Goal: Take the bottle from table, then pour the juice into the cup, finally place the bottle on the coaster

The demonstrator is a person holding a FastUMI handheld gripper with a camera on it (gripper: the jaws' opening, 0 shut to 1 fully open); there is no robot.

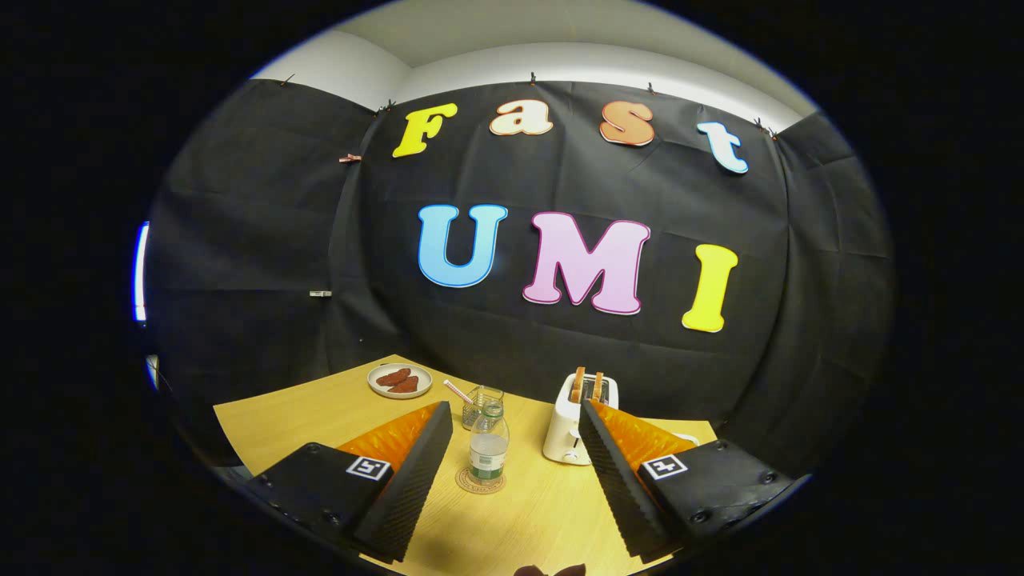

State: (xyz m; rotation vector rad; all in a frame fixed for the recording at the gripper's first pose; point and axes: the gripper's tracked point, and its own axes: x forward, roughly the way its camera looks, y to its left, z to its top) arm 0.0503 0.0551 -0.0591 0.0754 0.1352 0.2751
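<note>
1. Hand-held gripper (512, 448) released, fingers (412, 488) spread wide apart above the wooden counter (528, 520), grasping nothing
2. Bare counter between the two fingers at the near end, with a dark shadow at the very near edge
3. Just ahead, in the gap between the fingertips and closer to the left finger: clear plastic bottle (489, 445), standing upright on a round coaster (480, 480), apart from both fingers; cap on, label band round its lower body, little liquid visible inside
4. Directly behind the bottle and touching it in view: clear glass cup (482, 404), with a pink straw (458, 391) leaning out towards the left
5. Ahead of the right finger, partly hidden by its tip: white toaster (570, 424), with two slices of toast (587, 385) standing up out of the slots
6. Farther off, beyond the left finger and past the cup: small round plate (399, 381) carrying reddish-brown pieces of food, kind not clear, near the far corner of the counter
7. Beyond the counter: black cloth wall of the booth, with a strip of pale wall above it
</note>
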